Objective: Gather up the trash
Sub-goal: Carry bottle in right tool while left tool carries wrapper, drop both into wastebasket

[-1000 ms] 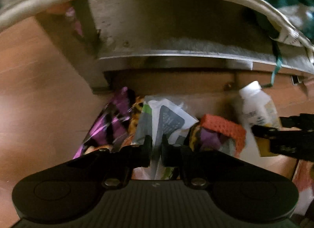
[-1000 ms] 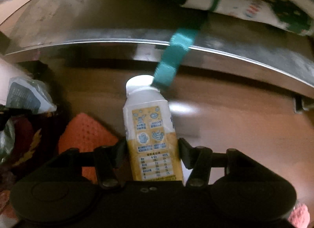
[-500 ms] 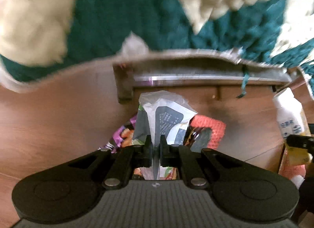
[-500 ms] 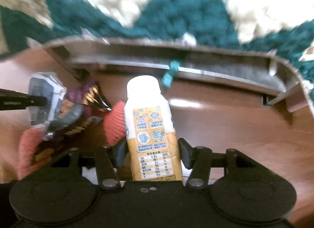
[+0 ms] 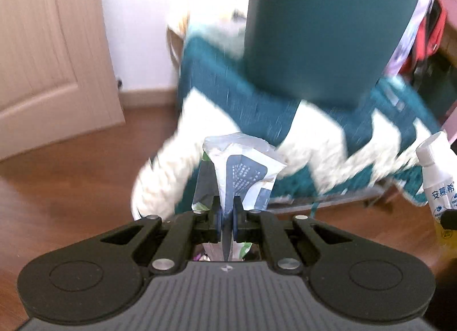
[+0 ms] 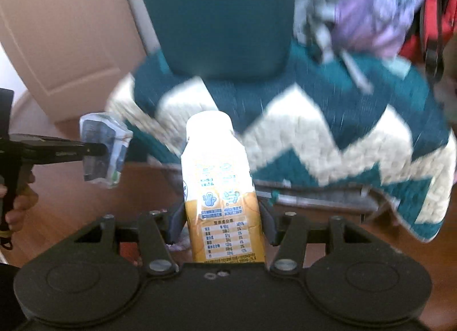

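My left gripper (image 5: 227, 212) is shut on a crumpled white plastic wrapper (image 5: 242, 171) with a grey-blue printed panel, held up in the air. The same wrapper (image 6: 104, 148) shows at the left of the right wrist view, pinched by the left gripper's fingers (image 6: 91, 149), with a hand (image 6: 20, 202) on its handle. My right gripper (image 6: 221, 217) is shut on a white and yellow drink bottle (image 6: 220, 188), cap pointing away. That bottle (image 5: 438, 177) also appears at the right edge of the left wrist view.
A chair with a teal backrest (image 6: 220, 17) and a teal and cream zigzag blanket (image 6: 328, 137) fills the space ahead. Wood floor (image 5: 71, 182) lies below, a pale door (image 5: 42, 60) stands at the left, and clothes and a red bag (image 6: 422, 17) hang at the right.
Both grippers have risen from floor level under the chair to above its seat, carrying the wrapper and the bottle. The other trash on the floor has dropped out of view.
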Motion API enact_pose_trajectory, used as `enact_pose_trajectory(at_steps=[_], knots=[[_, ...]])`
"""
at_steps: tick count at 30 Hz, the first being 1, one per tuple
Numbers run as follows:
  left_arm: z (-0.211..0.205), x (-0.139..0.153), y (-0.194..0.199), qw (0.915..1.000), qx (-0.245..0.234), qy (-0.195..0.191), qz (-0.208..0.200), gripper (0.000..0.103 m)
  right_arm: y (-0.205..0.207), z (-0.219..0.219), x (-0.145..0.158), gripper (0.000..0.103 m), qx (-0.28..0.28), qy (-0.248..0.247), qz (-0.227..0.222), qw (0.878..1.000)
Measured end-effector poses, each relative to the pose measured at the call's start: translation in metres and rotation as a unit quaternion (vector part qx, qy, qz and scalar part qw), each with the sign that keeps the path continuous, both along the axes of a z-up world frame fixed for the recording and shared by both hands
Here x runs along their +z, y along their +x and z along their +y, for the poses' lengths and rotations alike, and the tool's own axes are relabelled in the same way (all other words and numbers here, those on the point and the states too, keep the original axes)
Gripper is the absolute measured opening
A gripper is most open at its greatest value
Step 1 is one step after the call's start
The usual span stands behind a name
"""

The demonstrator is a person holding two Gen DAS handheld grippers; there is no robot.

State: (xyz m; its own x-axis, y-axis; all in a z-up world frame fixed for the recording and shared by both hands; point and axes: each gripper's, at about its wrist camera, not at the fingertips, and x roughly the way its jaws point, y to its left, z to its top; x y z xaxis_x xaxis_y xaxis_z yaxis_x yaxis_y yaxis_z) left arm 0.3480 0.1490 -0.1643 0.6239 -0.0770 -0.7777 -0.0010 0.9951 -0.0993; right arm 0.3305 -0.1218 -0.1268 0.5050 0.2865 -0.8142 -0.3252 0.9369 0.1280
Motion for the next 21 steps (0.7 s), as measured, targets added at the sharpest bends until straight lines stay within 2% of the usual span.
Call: enact_pose_trajectory(at_steps=[4,11,15,21], knots=[[-0.006,0.062,-0.013,0.9992,0.008,-0.002,-0.040,0.007,-0.013,-0.006,0.052,0.054,0.009,0.015,-0.042,0.999],[-0.023,0.147,-0.027,0.9957,-0.001,-0.016,-0.091,0.007,-0.022,-0.013,0.136,0.054,0.014,0.044,-0.116,0.992],[-0.036,0.192,-0.026,0.9922,0.002,-0.015,-0.124,0.006,-0.015,-0.017,0.171,0.054,0.017,0.057,-0.148,0.987],[-0.059,0.272,0.003,0.9838,-0.002,-0.004,-0.179,0.006,0.018,-0.013,0.235,0.054,0.020,0.053,-0.201,0.978]])
